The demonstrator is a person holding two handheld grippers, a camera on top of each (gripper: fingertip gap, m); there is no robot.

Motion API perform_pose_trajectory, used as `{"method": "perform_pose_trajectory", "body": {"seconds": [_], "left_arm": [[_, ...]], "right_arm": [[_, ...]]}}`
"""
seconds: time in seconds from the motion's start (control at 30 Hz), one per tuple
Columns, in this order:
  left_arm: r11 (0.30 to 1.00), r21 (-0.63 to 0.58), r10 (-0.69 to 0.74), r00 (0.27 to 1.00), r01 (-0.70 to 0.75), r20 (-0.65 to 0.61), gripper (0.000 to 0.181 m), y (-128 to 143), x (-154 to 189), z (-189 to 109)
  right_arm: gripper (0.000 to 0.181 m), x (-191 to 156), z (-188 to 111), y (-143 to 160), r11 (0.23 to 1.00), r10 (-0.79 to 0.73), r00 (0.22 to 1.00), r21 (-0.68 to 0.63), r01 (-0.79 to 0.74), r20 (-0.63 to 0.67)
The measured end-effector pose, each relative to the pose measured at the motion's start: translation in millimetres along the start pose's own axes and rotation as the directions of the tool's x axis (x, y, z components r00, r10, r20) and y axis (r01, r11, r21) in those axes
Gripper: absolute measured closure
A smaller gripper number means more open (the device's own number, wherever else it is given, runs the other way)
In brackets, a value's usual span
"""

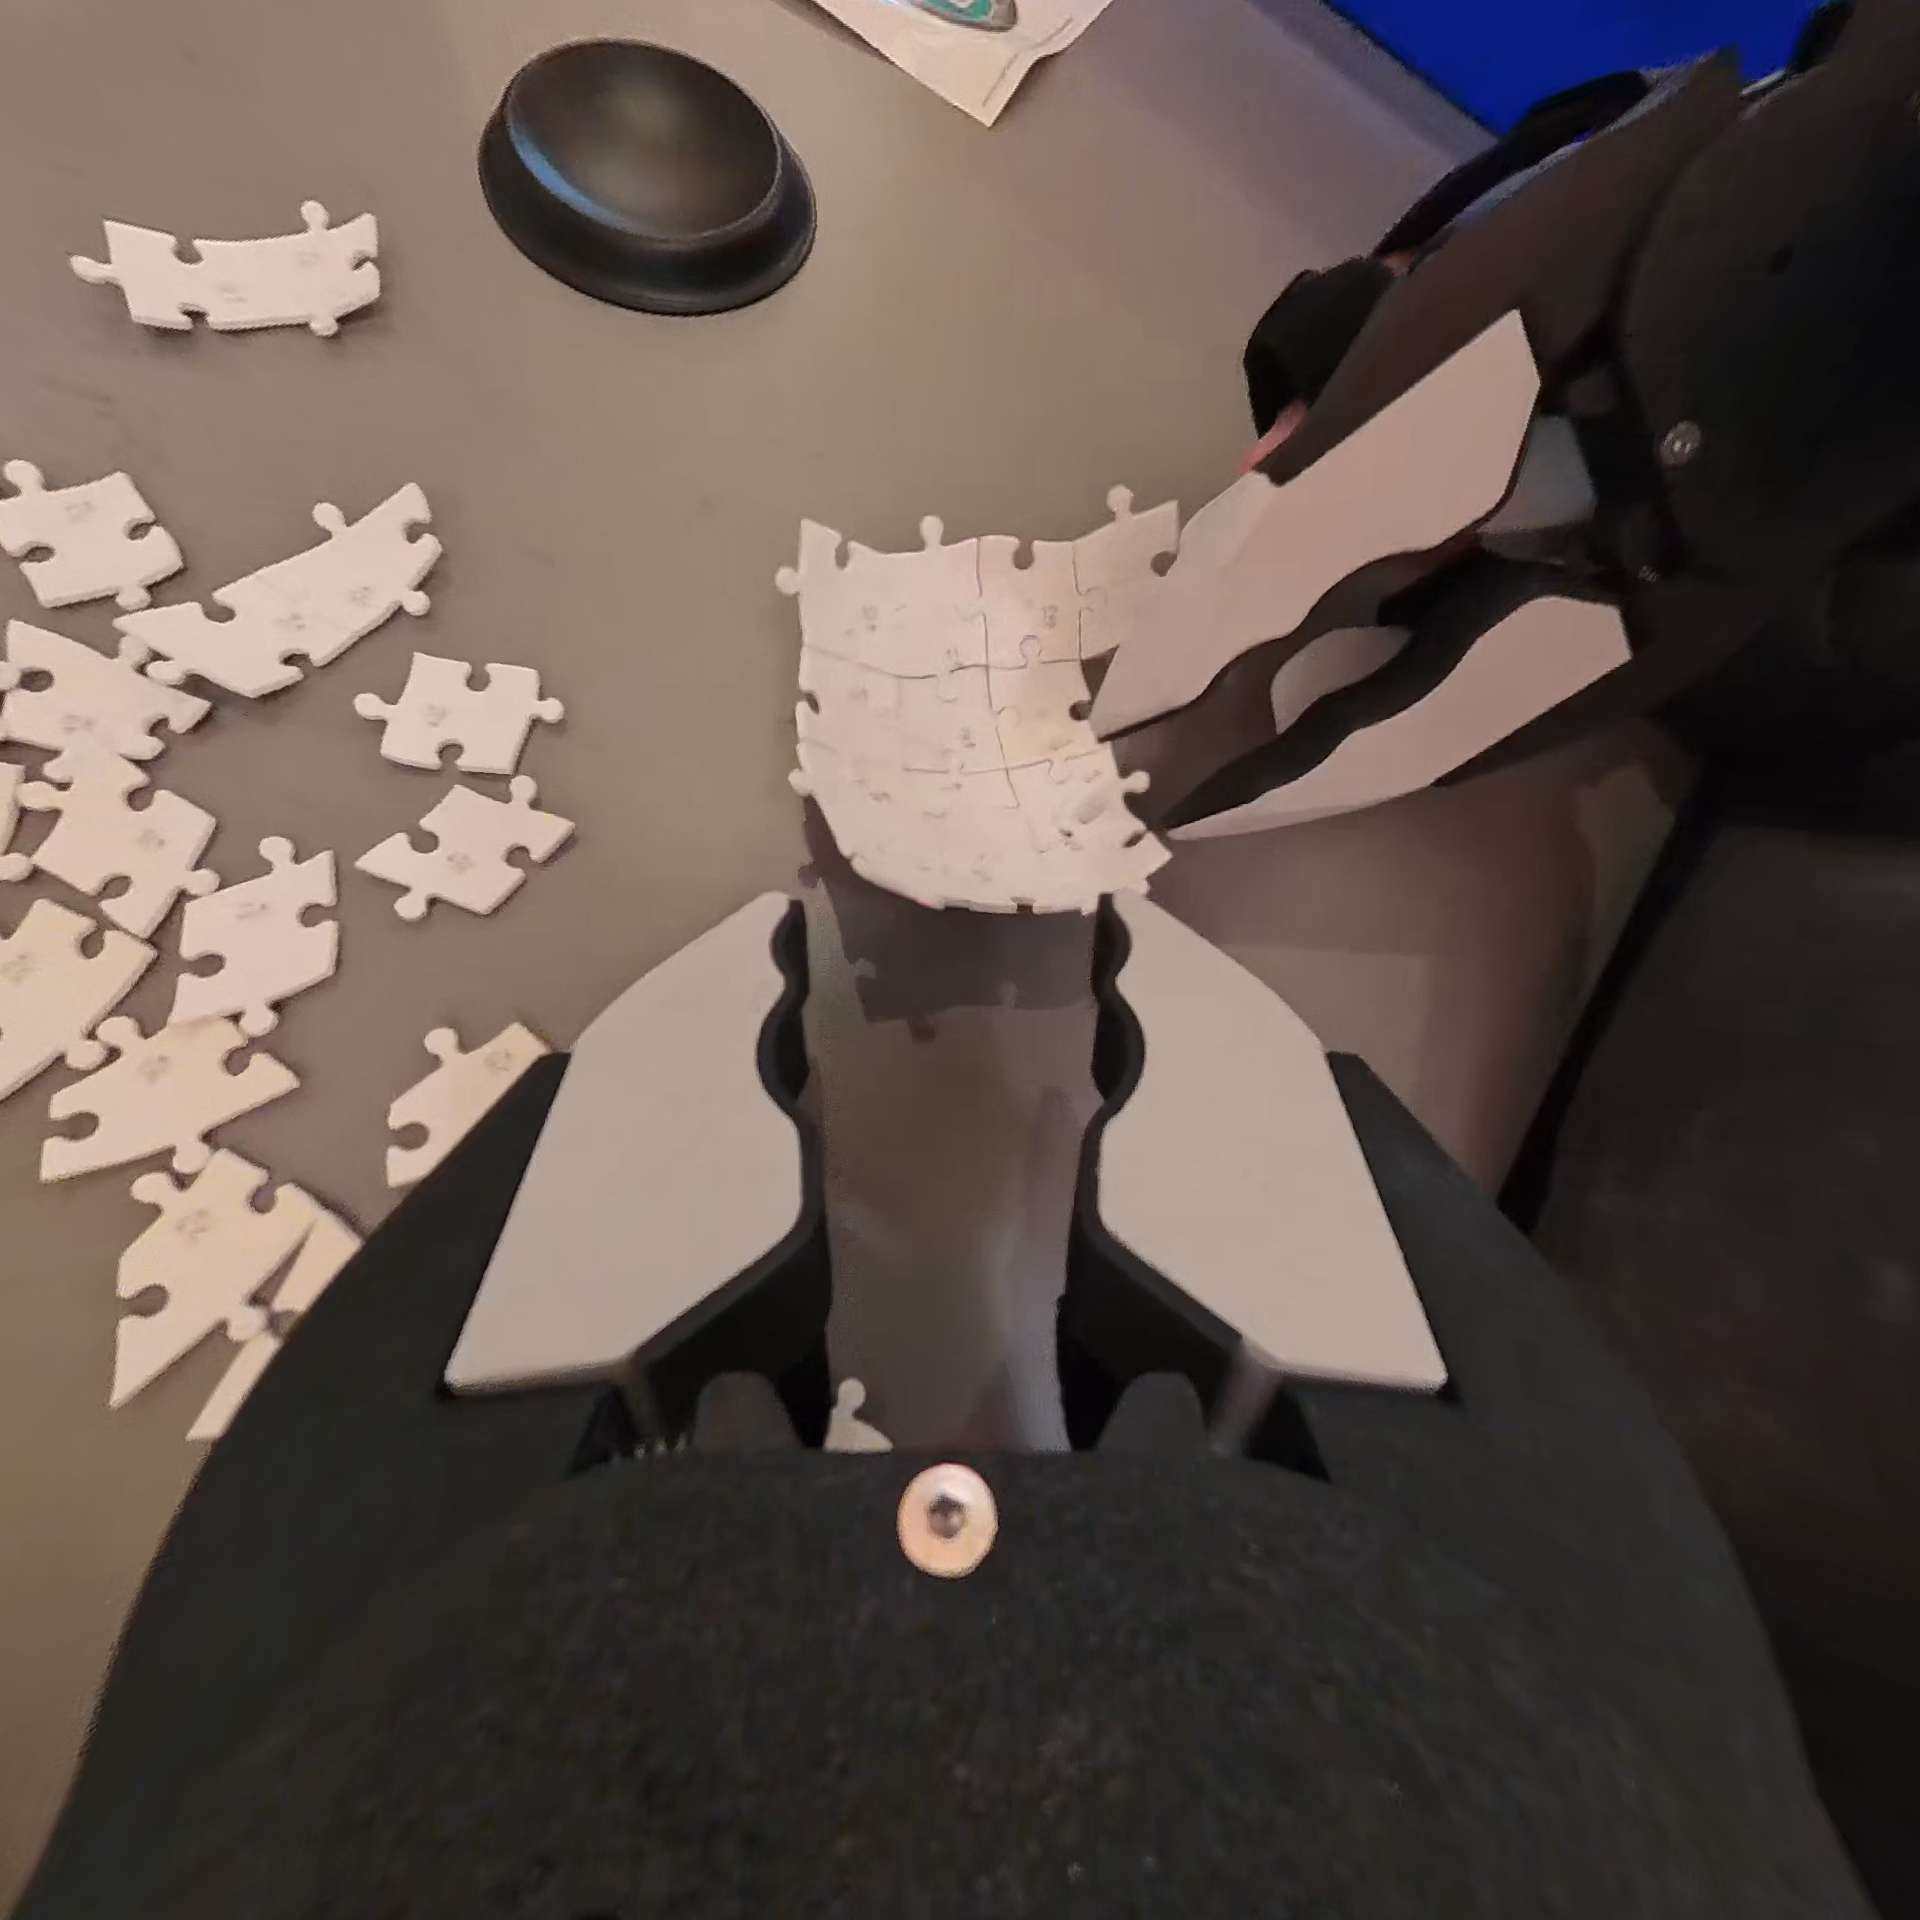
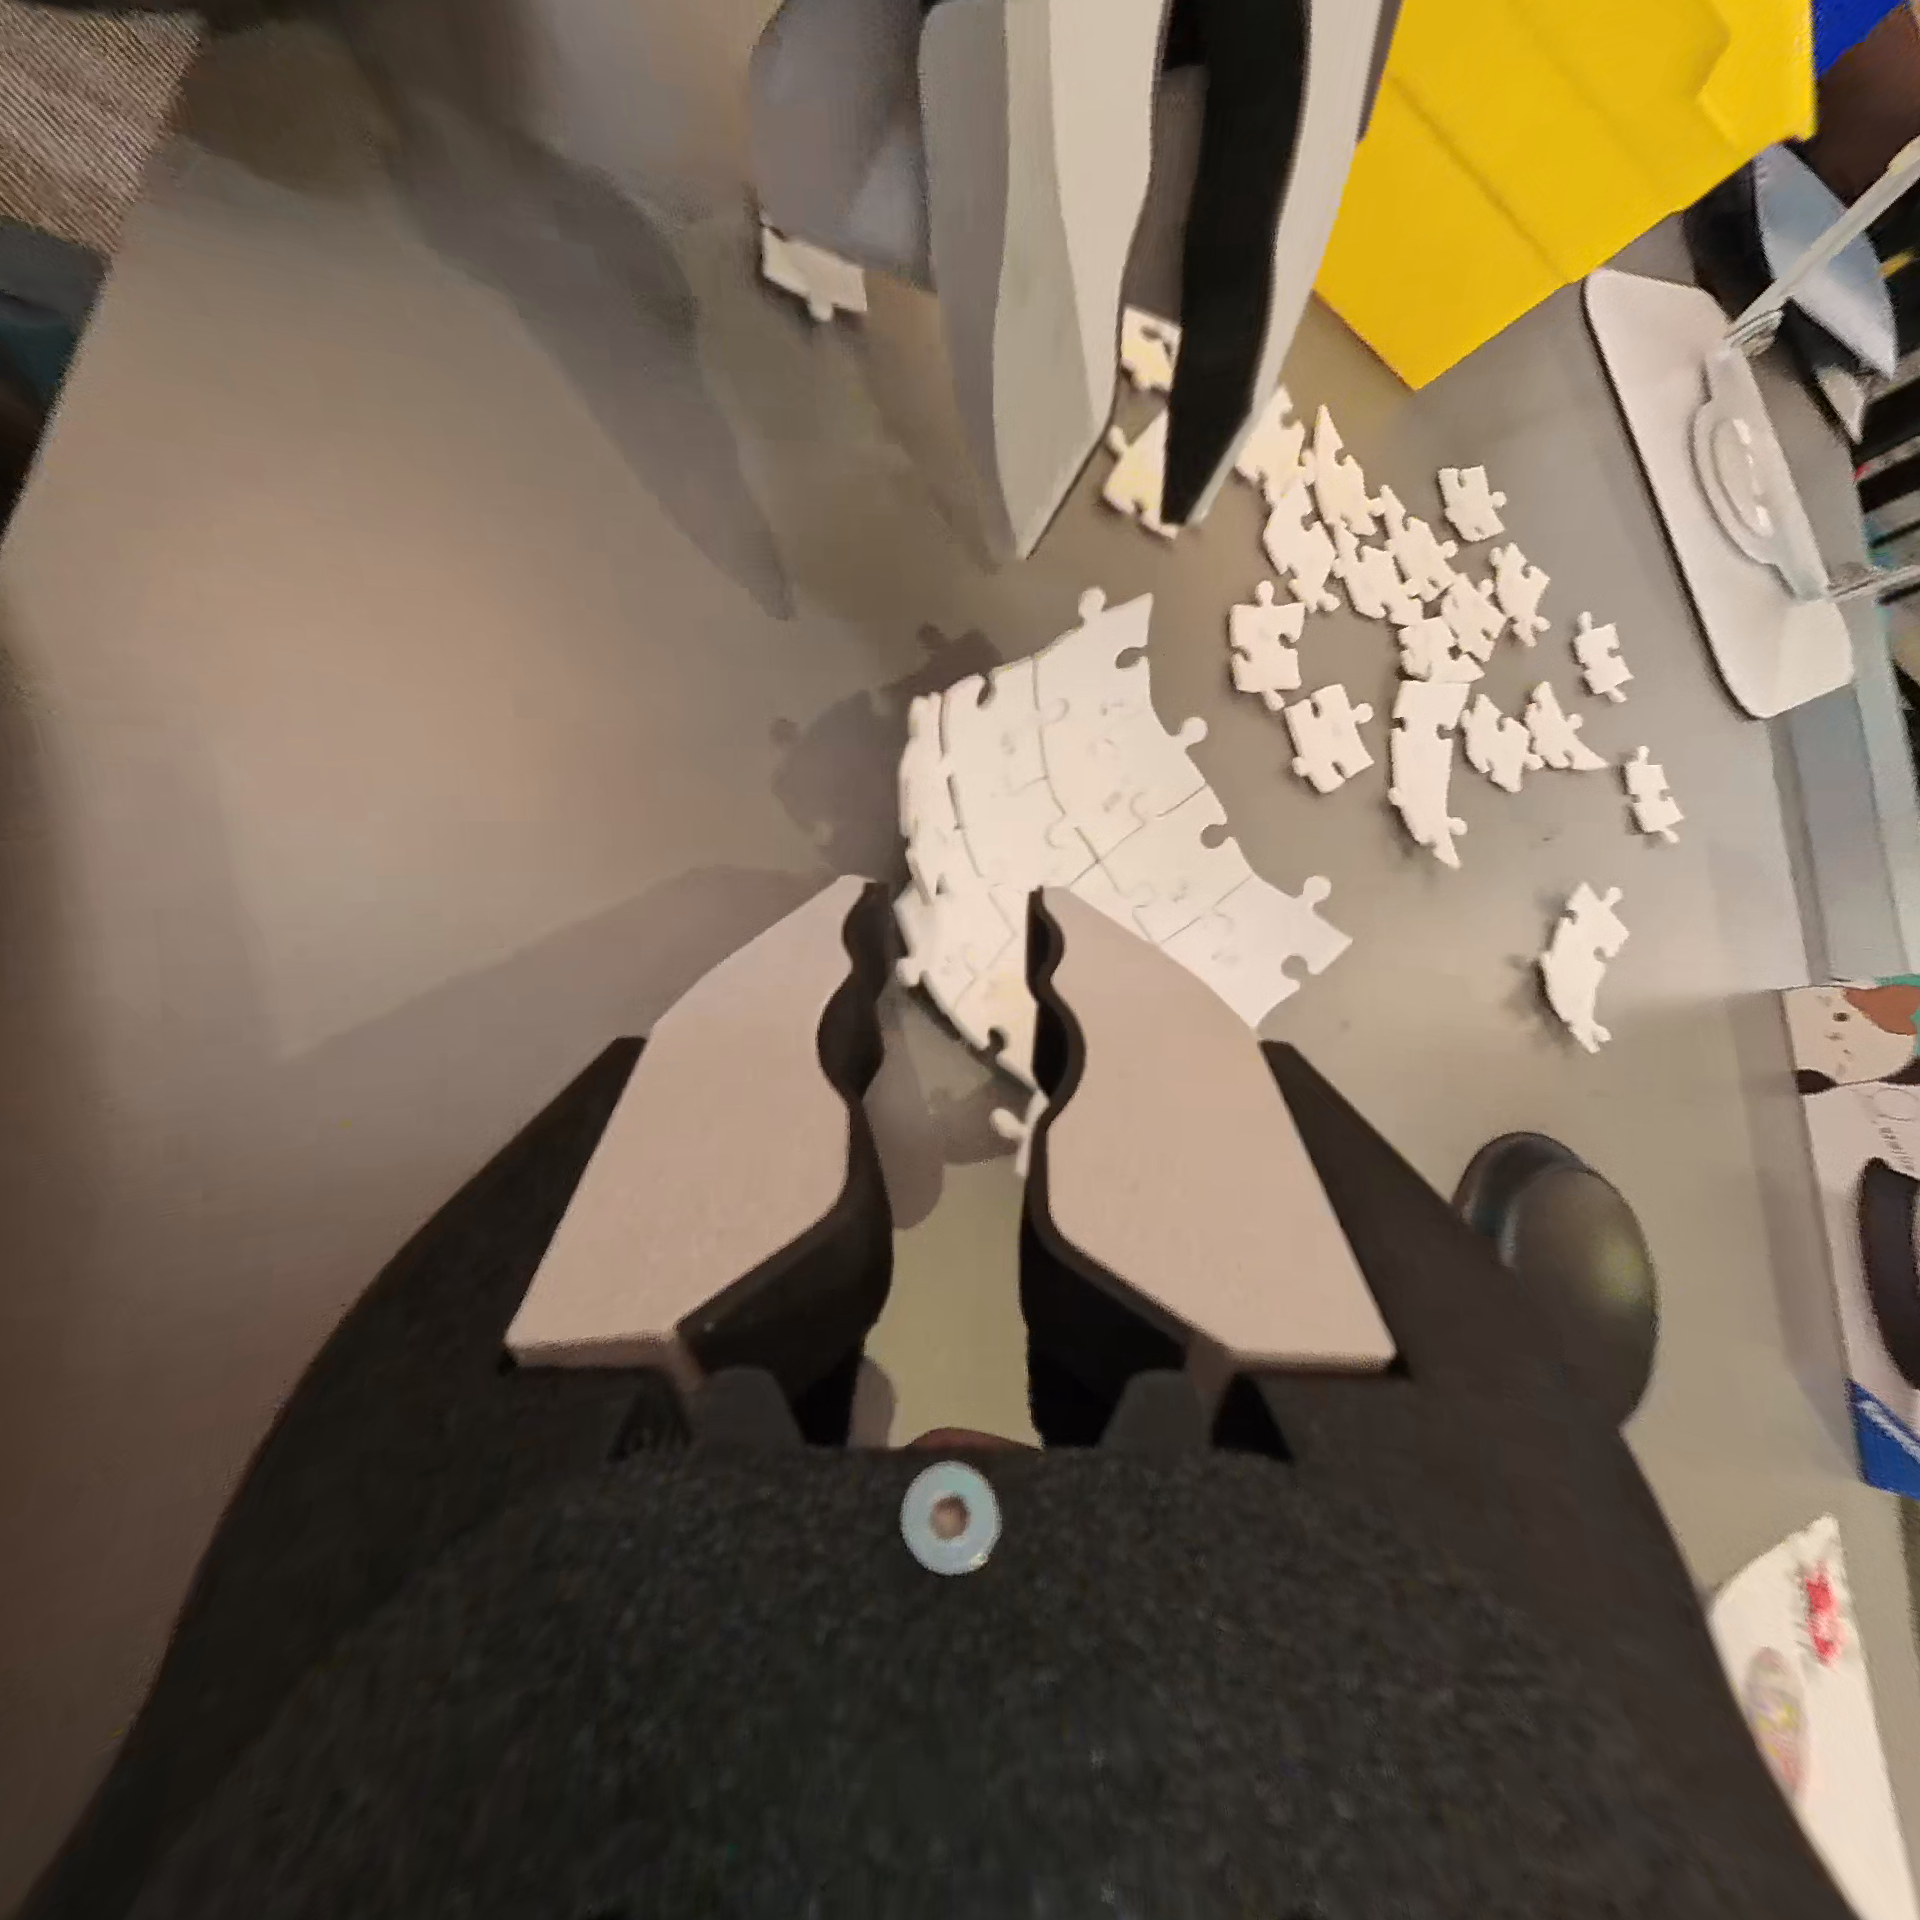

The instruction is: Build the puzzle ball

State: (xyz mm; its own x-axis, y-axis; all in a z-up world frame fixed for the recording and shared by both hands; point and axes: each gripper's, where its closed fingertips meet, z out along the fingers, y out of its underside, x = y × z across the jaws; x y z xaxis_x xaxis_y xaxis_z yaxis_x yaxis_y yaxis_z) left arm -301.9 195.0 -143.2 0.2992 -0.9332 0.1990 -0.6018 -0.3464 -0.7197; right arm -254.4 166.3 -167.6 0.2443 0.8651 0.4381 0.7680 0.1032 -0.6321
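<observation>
Counting puzzle parts on a grey desk

Spreading across the grey table point(image 1: 644, 436), one curved assembled panel point(image 1: 966, 727) lies between two grippers. The left gripper point(image 1: 945, 935) gapes wide, empty, just short of it. The right gripper point(image 2: 951, 914) straddles its edge, half open; grip unclear. One black stand point(image 1: 644, 171) sits beyond. Roughly fifteen loose pieces point(image 1: 462, 712) lie scattered.

The loose puzzle pieces point(image 1: 260, 914) left of the curved joined puzzle section point(image 1: 966, 727) carry faint small marks. None is readable.

Puzzle panel point(image 2: 1091, 831) edge — behind right tool point(image 2: 956, 914)
</observation>
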Motion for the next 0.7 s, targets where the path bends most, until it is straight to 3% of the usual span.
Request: {"method": "perform_pose_trajectory", "body": {"seconds": [0.2,0.7], "left_arm": [[1.0,-0.012,0.006,0.999,-0.007,-0.052,0.127,2.4,9.9,13.6],[0.997,-0.076,0.005,0.995,-0.013,-0.104,0.129,11.7,23.1,26.1]], "right_arm": [[0.161,1.6,14.4,8.4,0.989,-0.092,0.994,-0.121,0.084,-0.058],[0.171,-1.8,12.9,16.5,0.975,-0.151,0.986,-0.175,0.136,-0.077]]}}
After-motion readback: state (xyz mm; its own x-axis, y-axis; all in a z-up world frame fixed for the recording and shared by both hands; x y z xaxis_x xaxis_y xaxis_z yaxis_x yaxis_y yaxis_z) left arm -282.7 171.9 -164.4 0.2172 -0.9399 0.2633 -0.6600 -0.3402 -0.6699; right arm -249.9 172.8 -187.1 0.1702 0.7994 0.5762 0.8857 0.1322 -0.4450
